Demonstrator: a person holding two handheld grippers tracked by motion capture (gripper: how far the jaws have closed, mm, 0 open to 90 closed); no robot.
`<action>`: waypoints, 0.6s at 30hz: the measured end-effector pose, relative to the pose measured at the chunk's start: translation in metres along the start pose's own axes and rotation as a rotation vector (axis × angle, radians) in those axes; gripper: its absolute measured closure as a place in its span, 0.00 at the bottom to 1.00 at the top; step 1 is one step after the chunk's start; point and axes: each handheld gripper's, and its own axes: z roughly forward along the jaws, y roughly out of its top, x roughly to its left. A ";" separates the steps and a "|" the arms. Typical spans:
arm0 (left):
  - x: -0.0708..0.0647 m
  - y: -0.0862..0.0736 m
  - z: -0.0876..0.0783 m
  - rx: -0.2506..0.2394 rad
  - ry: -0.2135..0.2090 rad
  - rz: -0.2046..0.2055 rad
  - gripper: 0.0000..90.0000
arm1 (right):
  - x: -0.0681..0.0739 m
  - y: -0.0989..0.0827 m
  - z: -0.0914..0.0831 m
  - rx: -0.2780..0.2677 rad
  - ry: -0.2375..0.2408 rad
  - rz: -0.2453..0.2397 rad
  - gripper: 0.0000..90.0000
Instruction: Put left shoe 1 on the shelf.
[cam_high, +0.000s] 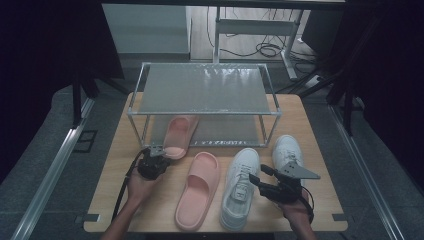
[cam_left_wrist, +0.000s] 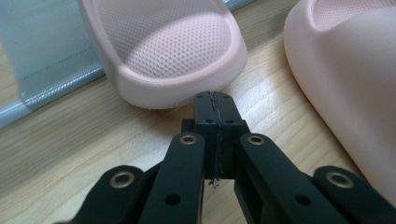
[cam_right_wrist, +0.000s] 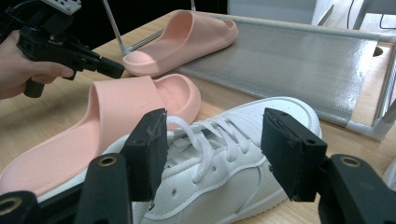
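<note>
We take the pink slipper on the rack (cam_high: 178, 135) as the thing in hand, and the shoe rack (cam_high: 135, 95) as our landmark. This slipper lies half in and half out of the rack: its toe end rests on the grey lower shelf (cam_high: 225, 131), and its heel end sticks out over the shelf's front edge onto the wooden table (cam_high: 112, 165). Its long axis runs front to back, leaning a little, so the heel points toward us.

Our left gripper (cam_high: 154, 156) sits just outside the rack's front left corner, its tip right at that heel. In the left gripper view the jaws are pressed fully together with nothing between them, and the heel rim (cam_left_wrist: 177, 95) rises directly ahead of the closed tip; we cannot tell whether they touch. Any push into the rack would, we judge, run along the slipper's length, and the left hand is clearly the nearer one.

The slipper is soft-looking pale pink foam with a dotted footbed and a thick rounded rim.

In front of the rack lies its mate, the second pink slipper (cam_high: 198, 190), then a white sneaker (cam_high: 240, 186), and another white sneaker (cam_high: 287, 150) by the rack's front right leg. Our right gripper (cam_high: 261, 180) hovers with jaws wide apart astride the nearer sneaker's laces (cam_right_wrist: 205, 140), gripping nothing.
</note>
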 end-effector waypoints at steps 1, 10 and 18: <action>0.000 0.001 0.001 -0.001 0.000 0.001 1.00 | 0.000 0.000 0.000 0.000 0.000 0.000 0.46; -0.001 0.009 0.010 -0.006 0.002 -0.004 1.00 | 0.000 0.000 0.001 0.002 0.000 -0.001 0.46; -0.003 0.015 0.018 -0.014 0.004 -0.005 1.00 | 0.000 -0.001 0.001 0.005 -0.001 0.001 0.46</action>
